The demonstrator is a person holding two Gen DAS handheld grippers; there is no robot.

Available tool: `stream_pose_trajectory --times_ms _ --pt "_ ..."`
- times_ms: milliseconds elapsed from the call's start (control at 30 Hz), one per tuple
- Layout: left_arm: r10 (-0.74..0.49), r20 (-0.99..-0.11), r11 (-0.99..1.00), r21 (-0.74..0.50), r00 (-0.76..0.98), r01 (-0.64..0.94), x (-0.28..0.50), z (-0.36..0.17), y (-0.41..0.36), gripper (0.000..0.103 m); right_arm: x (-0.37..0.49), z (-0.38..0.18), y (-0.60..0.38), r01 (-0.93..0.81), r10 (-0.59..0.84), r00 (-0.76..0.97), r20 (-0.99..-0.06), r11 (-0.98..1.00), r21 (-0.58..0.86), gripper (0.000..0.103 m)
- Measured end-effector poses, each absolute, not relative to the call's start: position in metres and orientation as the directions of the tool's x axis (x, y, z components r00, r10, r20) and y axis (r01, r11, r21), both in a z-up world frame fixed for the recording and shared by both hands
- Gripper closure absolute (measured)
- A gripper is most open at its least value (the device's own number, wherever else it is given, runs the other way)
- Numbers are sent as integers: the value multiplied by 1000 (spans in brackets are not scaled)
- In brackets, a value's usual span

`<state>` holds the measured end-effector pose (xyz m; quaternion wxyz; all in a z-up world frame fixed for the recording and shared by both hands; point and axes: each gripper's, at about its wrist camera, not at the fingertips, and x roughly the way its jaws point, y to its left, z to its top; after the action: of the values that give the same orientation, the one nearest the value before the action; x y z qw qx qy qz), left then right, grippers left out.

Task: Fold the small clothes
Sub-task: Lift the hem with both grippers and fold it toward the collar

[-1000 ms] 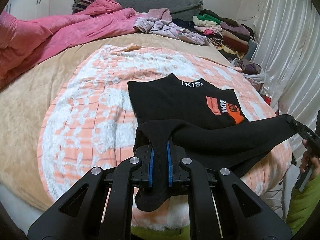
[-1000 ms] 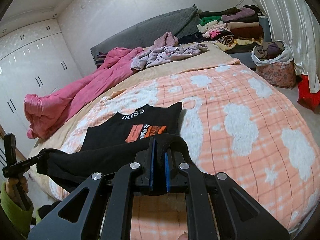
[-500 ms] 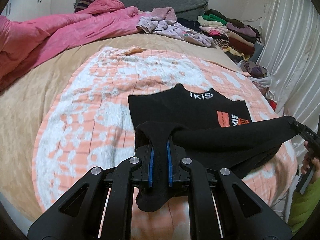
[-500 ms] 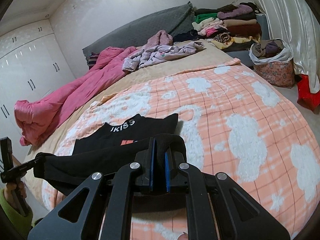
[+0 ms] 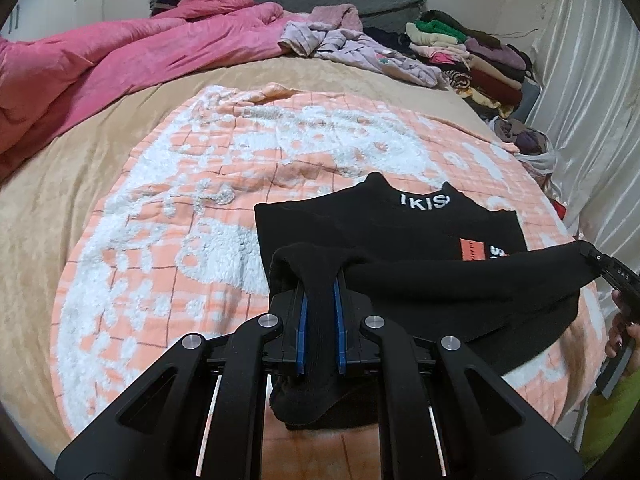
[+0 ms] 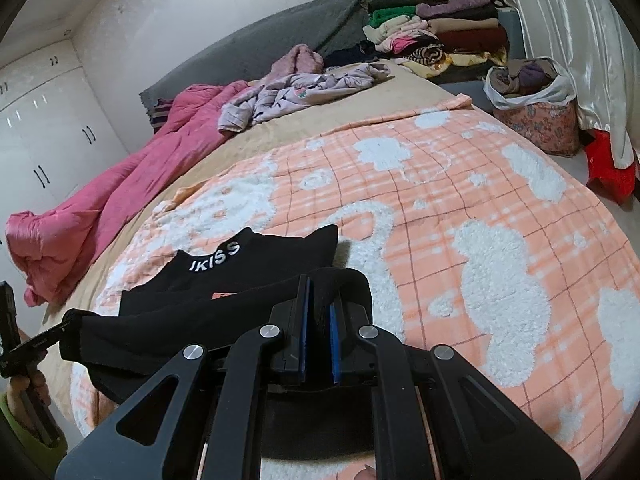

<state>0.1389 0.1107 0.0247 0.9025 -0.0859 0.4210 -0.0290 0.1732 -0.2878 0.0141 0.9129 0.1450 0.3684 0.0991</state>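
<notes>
A black top (image 5: 384,232) with white lettering at the collar and an orange patch on the chest lies on the bed, its lower edge lifted and stretched in a band above the rest of it. Its collar points toward 12 o'clock in the left wrist view. The left gripper (image 5: 320,324) pinches one corner of that raised edge between its blue-lined fingers, a fold of black cloth filling the narrow gap. The right gripper (image 6: 318,338) clamps the other corner the same way, fingers close together on the fabric.

Under the top spreads an orange and white checked blanket (image 5: 168,216), over a tan bed sheet (image 5: 48,168). A pink quilt (image 5: 132,56) lies bunched at 10 o'clock in the left view, well apart from the top. Loose lilac clothes (image 6: 304,92) sit near the grey headboard (image 6: 256,48) at 12 o'clock. A stack of folded clothes (image 6: 440,32) stands at 1 o'clock in the right view, with a bag of clothes (image 6: 532,108) on the floor just beside the bed and white curtains (image 6: 580,40) behind it. White wardrobe doors (image 6: 44,136) fill the 9 o'clock side.

Both grippers point forward over the near bed edge, held apart at about the same height, with the cloth taut between them.
</notes>
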Motion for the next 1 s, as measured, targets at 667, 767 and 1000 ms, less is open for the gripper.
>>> stream_pose_trajectory --times_ms 667,767,1000 --pt "-88 -728 970 -217 680 -106 149 21 147 67 189 1 -275 -26 206 701 -683 964 264 45" --pt "-67 -703 976 -194 708 -101 134 31 149 67 174 7 -268 -50 217 712 -668 964 261 45" --pt "-95 -717 992 -125 690 6 92 18 120 77 133 6 -231 -189 302 679 -669 953 238 45"
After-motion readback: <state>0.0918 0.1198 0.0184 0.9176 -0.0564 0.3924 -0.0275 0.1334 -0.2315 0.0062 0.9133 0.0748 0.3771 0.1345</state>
